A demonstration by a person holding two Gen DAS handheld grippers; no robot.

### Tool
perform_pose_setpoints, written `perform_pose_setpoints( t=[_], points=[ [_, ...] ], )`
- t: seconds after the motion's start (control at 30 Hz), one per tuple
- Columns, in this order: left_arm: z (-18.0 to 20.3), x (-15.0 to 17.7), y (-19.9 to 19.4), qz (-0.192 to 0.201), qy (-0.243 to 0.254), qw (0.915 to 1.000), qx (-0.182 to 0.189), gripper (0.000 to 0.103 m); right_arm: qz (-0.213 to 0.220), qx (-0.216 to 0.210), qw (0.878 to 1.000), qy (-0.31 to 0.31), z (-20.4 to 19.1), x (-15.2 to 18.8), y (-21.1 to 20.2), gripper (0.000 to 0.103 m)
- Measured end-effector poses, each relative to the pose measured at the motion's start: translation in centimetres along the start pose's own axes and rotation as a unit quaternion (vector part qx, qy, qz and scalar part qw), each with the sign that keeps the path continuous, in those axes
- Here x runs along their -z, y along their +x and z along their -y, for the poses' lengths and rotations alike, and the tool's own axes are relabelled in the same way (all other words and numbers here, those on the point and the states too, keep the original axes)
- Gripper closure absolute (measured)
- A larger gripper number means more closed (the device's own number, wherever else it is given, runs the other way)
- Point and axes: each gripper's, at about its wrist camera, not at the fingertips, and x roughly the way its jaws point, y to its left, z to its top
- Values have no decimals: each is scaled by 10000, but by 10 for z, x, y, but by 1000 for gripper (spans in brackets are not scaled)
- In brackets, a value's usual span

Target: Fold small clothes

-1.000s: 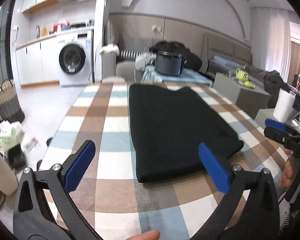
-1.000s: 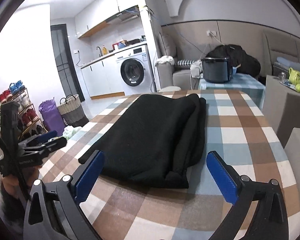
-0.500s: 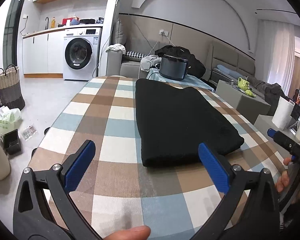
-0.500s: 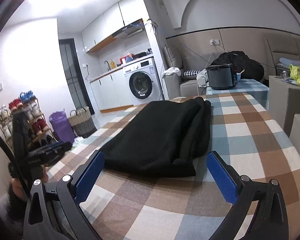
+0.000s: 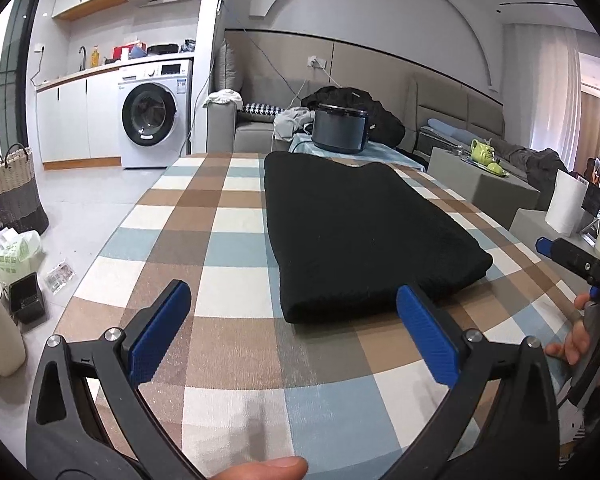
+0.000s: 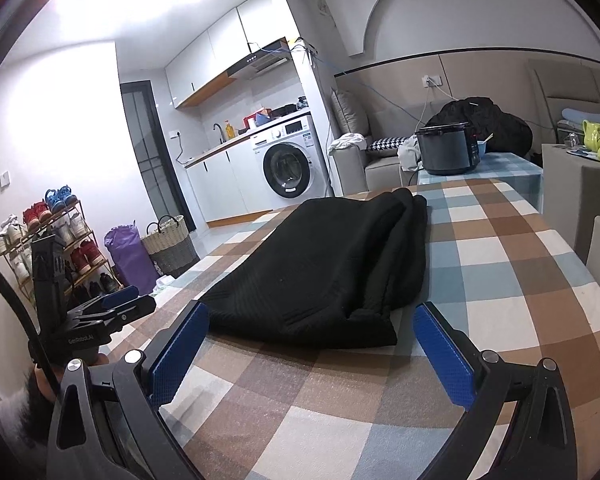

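A black garment [image 5: 360, 232] lies folded into a long strip on the checked tablecloth [image 5: 204, 240], running away from me. My left gripper [image 5: 292, 312] is open and low over the table, just short of the garment's near end, holding nothing. In the right wrist view the same garment [image 6: 340, 264] shows stacked folds along its right side. My right gripper [image 6: 312, 332] stands open, its blue pads either side of the near edge and apart from the cloth. Each gripper shows at the edge of the other's view.
A dark pot [image 5: 340, 130] stands on a small table beyond the far end. A grey block with green teaware [image 5: 484, 152] is to the right. Left of the table lie a woven basket [image 5: 14, 188], bags on the floor and a shoe rack [image 6: 48, 240]. A washing machine [image 5: 152, 120] stands behind.
Both grippers have dropped lower and tilted up toward level, so the views now look along the table. The garment has not moved, and both grippers stay open.
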Motion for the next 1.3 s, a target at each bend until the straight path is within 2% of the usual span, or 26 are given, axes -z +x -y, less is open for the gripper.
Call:
perform_pose_setpoints(
  t=[1.3],
  points=[
    [0,1,1,-7,93,9999,-42,0,-13,2,10000,4,2,0,2,0]
  ],
)
